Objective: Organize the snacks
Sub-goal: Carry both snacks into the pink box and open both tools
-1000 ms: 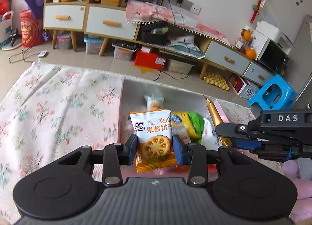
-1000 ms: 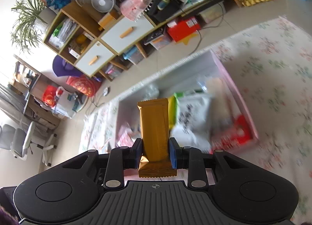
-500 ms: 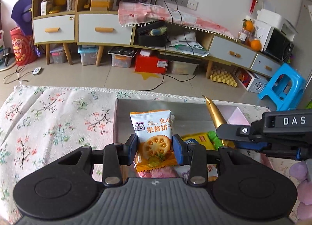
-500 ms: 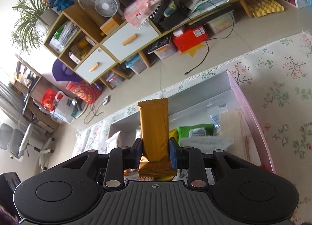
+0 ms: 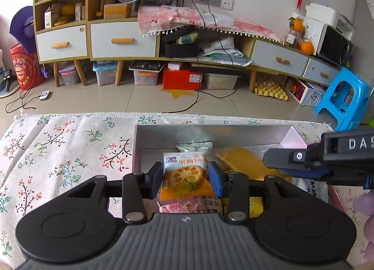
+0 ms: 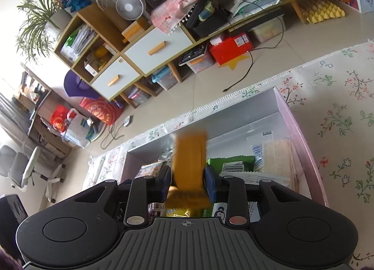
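A pink box (image 5: 210, 127) with a silver inside lies on the floral cloth and holds several snack packs. My left gripper (image 5: 184, 176) hangs over it, jaws opening. The jam biscuit pack (image 5: 184, 174) stands between the pads, tipped back and loose. My right gripper (image 6: 188, 178) is beside it over the same box (image 6: 299, 129), jaws opening too. The golden bar (image 6: 190, 157) between its pads is blurred and slipping down. In the left wrist view the right gripper (image 5: 278, 167) reaches in from the right, with the golden bar (image 5: 240, 163) lying low in the box.
A green pack (image 6: 231, 161), a clear cracker pack (image 6: 273, 155) and a pink pack (image 5: 184, 206) lie in the box. The floral cloth (image 5: 70, 148) spreads to the left and right. Beyond it are tiled floor, a low cabinet (image 5: 121, 40) and a blue stool (image 5: 343, 96).
Both grippers came in lower over the box, then both pairs of jaws widened. The biscuit pack tipped back and sank. The golden bar dropped away from its upright pose.
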`<state>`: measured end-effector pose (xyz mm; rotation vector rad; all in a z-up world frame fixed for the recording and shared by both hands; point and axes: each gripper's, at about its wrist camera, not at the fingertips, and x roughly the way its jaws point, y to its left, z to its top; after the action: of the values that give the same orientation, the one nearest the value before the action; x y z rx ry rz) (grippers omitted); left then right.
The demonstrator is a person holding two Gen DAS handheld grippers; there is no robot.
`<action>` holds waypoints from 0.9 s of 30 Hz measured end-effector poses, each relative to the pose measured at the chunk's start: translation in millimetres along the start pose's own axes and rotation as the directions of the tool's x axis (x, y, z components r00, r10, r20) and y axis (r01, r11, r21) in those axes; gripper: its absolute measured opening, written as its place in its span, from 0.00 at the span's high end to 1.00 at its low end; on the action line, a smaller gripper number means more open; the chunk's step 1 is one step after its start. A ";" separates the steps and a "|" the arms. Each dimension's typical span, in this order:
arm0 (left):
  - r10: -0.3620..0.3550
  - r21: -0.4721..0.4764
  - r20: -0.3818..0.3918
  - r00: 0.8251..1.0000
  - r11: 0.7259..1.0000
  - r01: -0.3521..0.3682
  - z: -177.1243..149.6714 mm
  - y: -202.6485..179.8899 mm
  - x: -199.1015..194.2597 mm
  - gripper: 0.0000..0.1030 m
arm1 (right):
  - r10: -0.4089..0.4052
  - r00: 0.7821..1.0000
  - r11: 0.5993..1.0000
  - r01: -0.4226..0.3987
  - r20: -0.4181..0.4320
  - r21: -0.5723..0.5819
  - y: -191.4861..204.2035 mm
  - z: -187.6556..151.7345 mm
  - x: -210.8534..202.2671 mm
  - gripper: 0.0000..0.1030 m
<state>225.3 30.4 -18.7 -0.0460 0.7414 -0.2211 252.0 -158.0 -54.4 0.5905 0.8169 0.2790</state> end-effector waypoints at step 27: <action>0.011 0.027 -0.028 1.000 1.000 -0.010 -32.8 -22.1 -89.8 0.04 | -0.114 0.993 0.978 0.106 -0.035 -0.181 20.8 -44.6 -113.2 0.18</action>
<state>134.9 29.5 19.3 -0.0136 0.7668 -0.2219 143.6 -175.1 2.0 0.3698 0.8555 0.2621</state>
